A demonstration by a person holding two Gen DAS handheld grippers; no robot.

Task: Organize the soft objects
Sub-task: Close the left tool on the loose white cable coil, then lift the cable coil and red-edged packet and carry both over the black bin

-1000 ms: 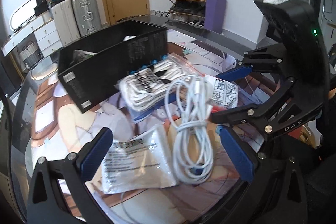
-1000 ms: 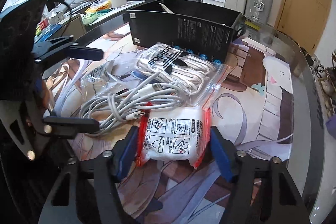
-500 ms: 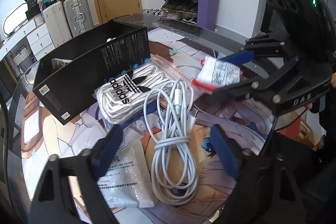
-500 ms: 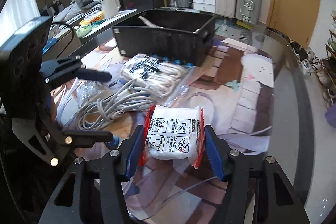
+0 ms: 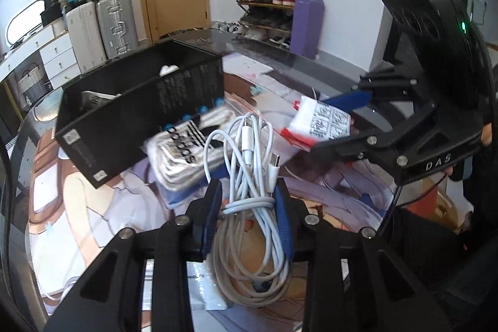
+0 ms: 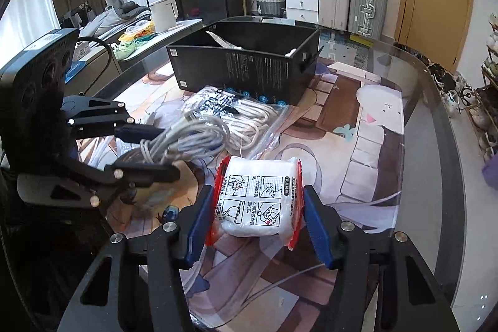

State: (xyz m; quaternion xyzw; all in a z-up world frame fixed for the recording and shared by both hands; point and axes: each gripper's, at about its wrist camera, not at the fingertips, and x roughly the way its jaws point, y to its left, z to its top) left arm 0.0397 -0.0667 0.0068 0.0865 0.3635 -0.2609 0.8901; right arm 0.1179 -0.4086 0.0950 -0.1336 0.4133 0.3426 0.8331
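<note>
The clear bag of white cord (image 5: pixel 186 150) bears "adidas" with the trefoil; the right gripper's frame (image 5: pixel 437 165) reads, seemingly, "DAS".

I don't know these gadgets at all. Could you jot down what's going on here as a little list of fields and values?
left gripper: shut on the white cable bundle
right gripper: shut on the white packet with red edges, lifted off the table
black box: open, behind the pile, some items inside
bagged white cords: lying against the box front
table: glass top over a cartoon mat
</note>
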